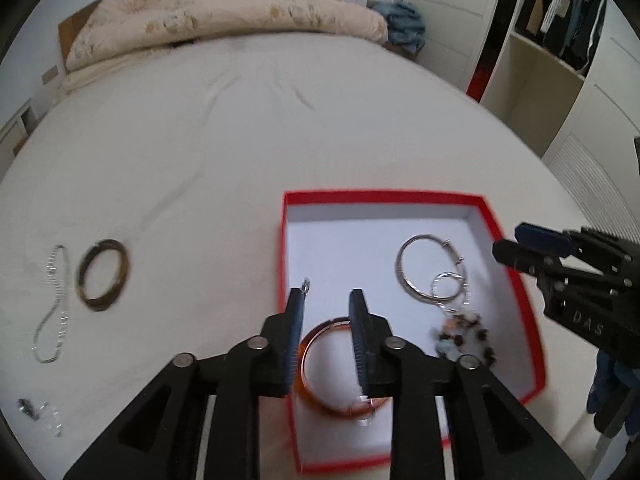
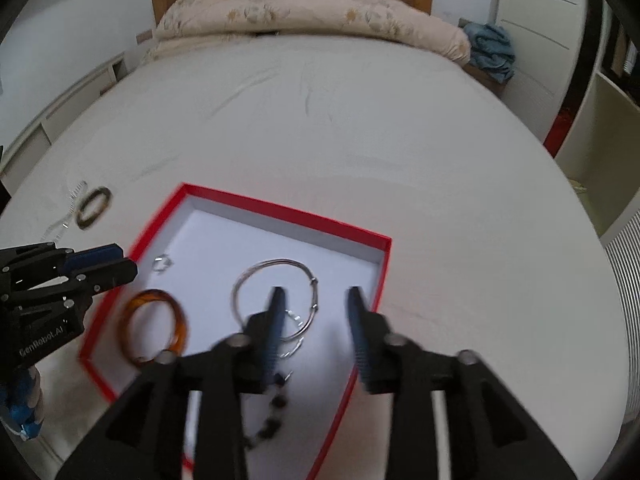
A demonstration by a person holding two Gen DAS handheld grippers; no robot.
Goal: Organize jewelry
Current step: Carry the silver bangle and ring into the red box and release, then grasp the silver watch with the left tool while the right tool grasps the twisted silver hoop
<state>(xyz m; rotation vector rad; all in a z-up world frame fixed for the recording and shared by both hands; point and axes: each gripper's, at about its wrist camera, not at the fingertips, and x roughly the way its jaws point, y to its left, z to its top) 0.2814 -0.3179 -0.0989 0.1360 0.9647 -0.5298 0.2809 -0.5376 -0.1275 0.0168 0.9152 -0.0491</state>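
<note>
A red box [image 1: 384,194] with a white floor lies on the bed. Inside it are an amber bangle [image 1: 320,406], a silver bangle [image 1: 401,276], a thinner silver ring [image 1: 436,284], a dark bead bracelet [image 1: 464,332] and a tiny silver piece [image 2: 162,264]. My left gripper [image 1: 327,296] hangs open over the amber bangle with nothing between its pads. My right gripper [image 2: 315,294] hangs open above the silver bangle [image 2: 256,270] and the bead bracelet [image 2: 276,404], also holding nothing. Each gripper shows at the edge of the other's view.
Left of the box on the sheet lie a brown bangle [image 1: 102,276], a silver chain [image 1: 54,304] and a small clear beaded piece [image 1: 40,416]. A folded quilt [image 1: 224,16] lies at the headboard. An open wardrobe [image 1: 560,40] stands to the right.
</note>
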